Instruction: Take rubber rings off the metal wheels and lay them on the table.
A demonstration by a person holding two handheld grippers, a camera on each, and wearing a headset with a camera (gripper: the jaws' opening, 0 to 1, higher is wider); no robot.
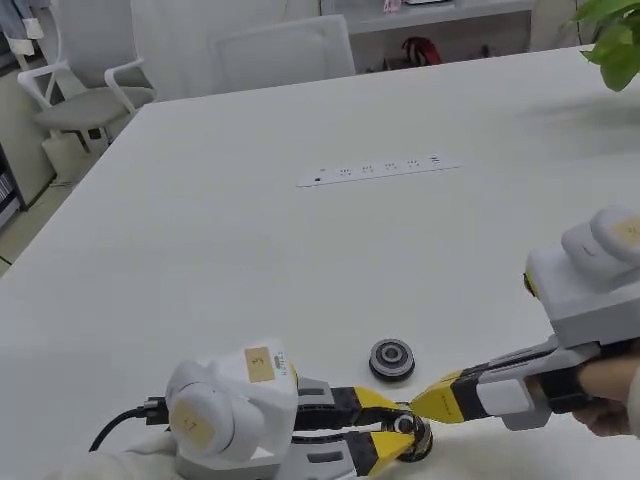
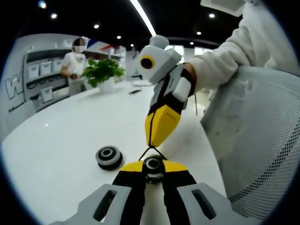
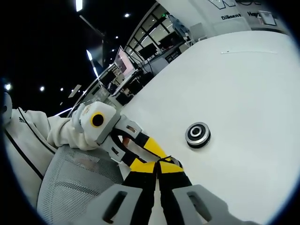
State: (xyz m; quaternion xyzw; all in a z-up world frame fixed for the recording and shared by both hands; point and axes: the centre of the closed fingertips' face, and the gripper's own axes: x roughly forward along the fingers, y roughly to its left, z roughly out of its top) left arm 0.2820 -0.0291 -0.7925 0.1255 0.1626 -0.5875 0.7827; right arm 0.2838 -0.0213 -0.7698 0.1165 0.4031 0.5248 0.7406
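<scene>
My left gripper (image 1: 405, 432) (image 2: 153, 166) is shut on a small metal wheel (image 1: 412, 440) (image 2: 153, 165) just above the white table's (image 1: 250, 260) near edge. My right gripper (image 1: 415, 407) (image 3: 158, 163) comes in from the right, its yellow tips shut on the thin black rubber ring (image 2: 151, 151). The ring is stretched up off the wheel into a narrow triangle. A second wheel (image 1: 391, 359) (image 2: 108, 156) (image 3: 197, 134), with its black ring on, lies flat on the table just beyond the grippers.
A socket strip (image 1: 380, 170) is set into the table's middle. White chairs (image 1: 85, 90) stand at the far left, a green plant (image 1: 612, 40) at the far right corner. A grey mesh chair (image 2: 262, 140) is close behind me. A person (image 2: 75, 65) stands far off.
</scene>
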